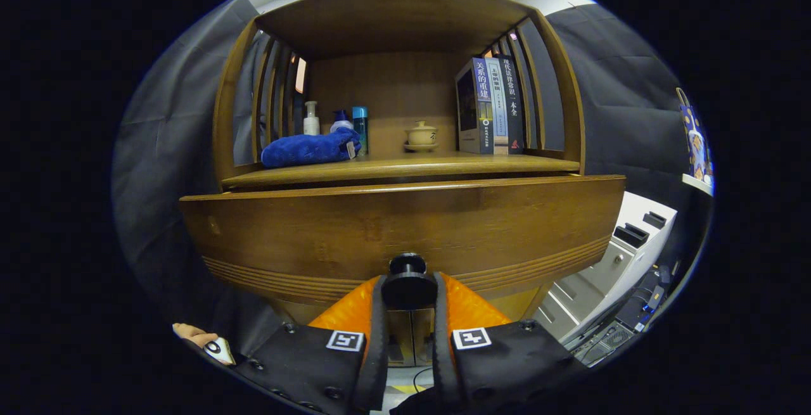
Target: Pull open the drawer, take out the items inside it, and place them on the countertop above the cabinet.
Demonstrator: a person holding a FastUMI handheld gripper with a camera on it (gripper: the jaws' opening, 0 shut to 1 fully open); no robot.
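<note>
1. A hand [197, 338] shows low at the far left, beside the gripper's body, with a small white thing against it that is too small to tell.
2. The cabinet [223, 117] is a wooden open-fronted one with slatted sides; dark cloth hangs behind and around it.
3. On the countertop [405, 166], toward the left, lies a blue cloth [308, 148], bunched into a roll near the front.
4. Behind the cloth stand three bottles in a row: a white pump bottle [311, 119], a low bottle with a blue top [341, 122], partly hidden by the cloth, and a taller teal-capped bottle [360, 127].
5. Near the middle of the countertop, toward the back, sits a small lidded cup [421, 134] on a saucer.
6. To the right of the cup, books [493, 106] stand upright against the right slats.
7. The drawer [405, 231] lies just under the countertop; its front stands a little forward of the countertop's edge, so it looks slightly pulled out. Nothing of its inside can be seen.
8. The knob [408, 283] is dark and round, at the middle of the drawer front, low down.
9. The gripper [408, 291] is clenched on the knob: both fingers press its sides, one at each side, with the knob between them.
10. Farther right, beyond the cabinet, stands a white unit [624, 250] with dark handles, and dark gear lies on the floor below it.
11. At the far right a patterned blue thing [695, 142] stands on a small white shelf.
</note>
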